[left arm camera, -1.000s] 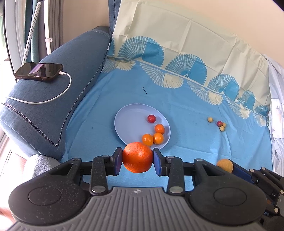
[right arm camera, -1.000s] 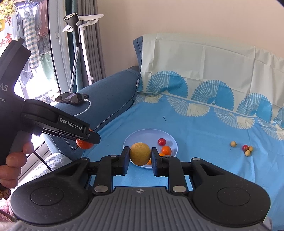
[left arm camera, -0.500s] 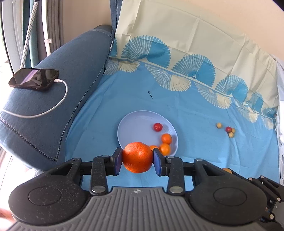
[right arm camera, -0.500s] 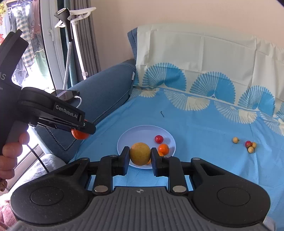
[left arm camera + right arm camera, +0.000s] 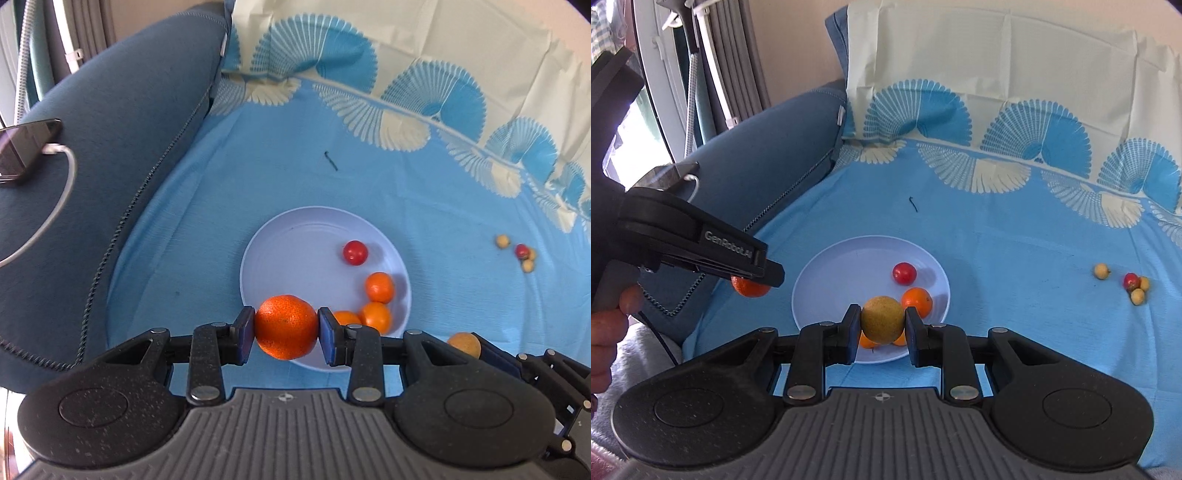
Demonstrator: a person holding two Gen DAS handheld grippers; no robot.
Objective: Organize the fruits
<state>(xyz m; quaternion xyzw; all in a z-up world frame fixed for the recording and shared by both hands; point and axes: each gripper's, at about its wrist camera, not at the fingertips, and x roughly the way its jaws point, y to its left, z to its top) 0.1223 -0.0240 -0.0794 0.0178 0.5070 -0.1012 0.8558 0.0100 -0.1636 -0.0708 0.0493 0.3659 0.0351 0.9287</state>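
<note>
Right now both hands are carrying fruit toward the pale blue plate (image 5: 280, 236), which is sitting on the blue sheet of the sofa (image 5: 258, 155). The left gripper (image 5: 286, 328) is holding a bright orange (image 5: 286, 326), its fingers closed partway and pressing on both sides of the fruit, hanging over the near rim of the plate. The right gripper (image 5: 882, 320) is clamping a yellowish-green fruit (image 5: 882, 319) between narrowly set fingers, also over the near part of the plate. A red fruit (image 5: 355, 252) and three small oranges (image 5: 379, 287) are already lying on the right half of the plate, so the bare left half looks the better landing spot. Judging from this, each fruit should be lowered until nearly touching the plate before the fingers are eased apart, one hand at a time, since round fruit is liable to roll. Four tiny fruits (image 5: 1131, 283) are lying well right of the plate.
</note>
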